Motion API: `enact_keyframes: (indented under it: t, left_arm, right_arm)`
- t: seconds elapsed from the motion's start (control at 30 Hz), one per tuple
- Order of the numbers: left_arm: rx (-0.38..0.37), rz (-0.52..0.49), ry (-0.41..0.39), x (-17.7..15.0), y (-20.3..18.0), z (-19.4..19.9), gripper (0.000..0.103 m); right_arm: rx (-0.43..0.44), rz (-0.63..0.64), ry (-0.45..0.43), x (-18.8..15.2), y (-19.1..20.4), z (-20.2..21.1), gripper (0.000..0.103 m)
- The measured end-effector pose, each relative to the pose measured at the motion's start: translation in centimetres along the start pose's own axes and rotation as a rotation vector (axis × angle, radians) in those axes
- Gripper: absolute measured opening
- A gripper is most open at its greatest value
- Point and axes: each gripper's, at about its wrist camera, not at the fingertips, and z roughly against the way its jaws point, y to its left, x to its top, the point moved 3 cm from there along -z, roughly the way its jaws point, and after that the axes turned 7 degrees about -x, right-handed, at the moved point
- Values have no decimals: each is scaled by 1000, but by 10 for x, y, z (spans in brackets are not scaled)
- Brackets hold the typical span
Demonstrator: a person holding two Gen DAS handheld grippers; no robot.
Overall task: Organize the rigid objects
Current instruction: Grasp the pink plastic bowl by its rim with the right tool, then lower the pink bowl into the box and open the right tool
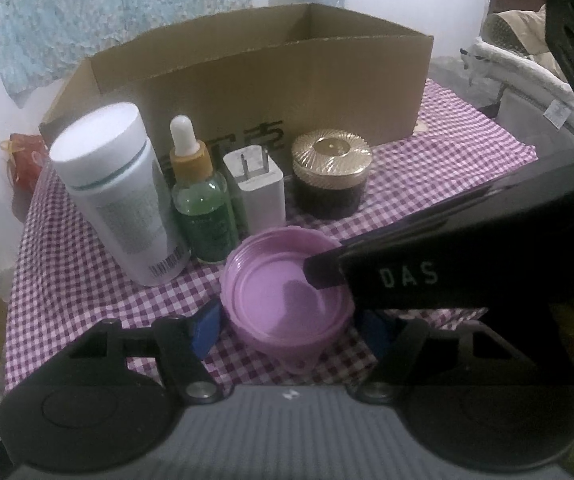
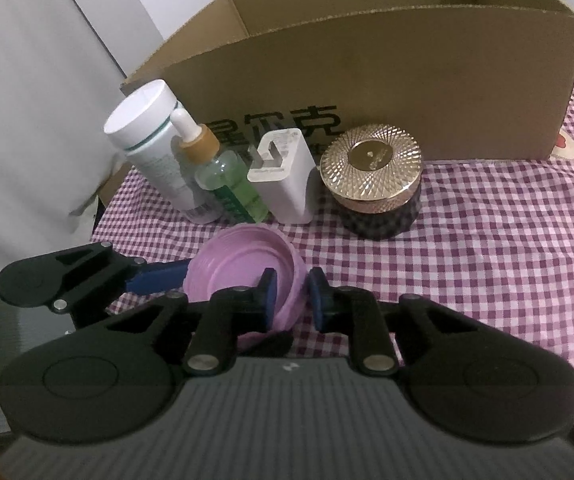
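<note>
Pink lid point(image 2: 243, 276) lies upturned on the checked surface point(image 2: 487, 240), before the box point(image 2: 367, 80). Right gripper point(image 2: 291, 294) jaws pinch its rim; left gripper point(image 1: 287, 328) jaws straddle it, half open. Risk: thin rim grip lets it pivot, knocking the dropper bottle point(image 2: 227, 184).

On the counter point(image 2: 487, 240), mid-frame, stand bottle point(image 2: 151, 152), dropper bottle point(image 2: 227, 184), charger point(image 2: 287, 176) and jar point(image 2: 375, 184), left to right; the box point(image 2: 367, 72) behind them, the lid point(image 2: 239, 276) before them at lower centre.
</note>
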Motion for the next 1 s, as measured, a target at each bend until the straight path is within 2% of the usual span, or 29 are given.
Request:
enact_keyframes:
  t: [0.2, 0.67, 0.83, 1.0]
  left_arm:
    - [16, -24, -40, 4, -8, 20, 72]
    - [91, -105, -171, 27, -25, 74, 72]
    - [114, -125, -219, 49, -24, 87, 72]
    - [120, -137, -244, 89, -14, 92, 72]
  right_arm:
    - [-4, 28, -37, -1, 5, 20, 16]
    - [34, 58, -202, 13, 15, 83, 17]
    - [41, 77, -272, 29, 15, 103, 17]
    - [55, 115, -325, 67, 13, 116, 18]
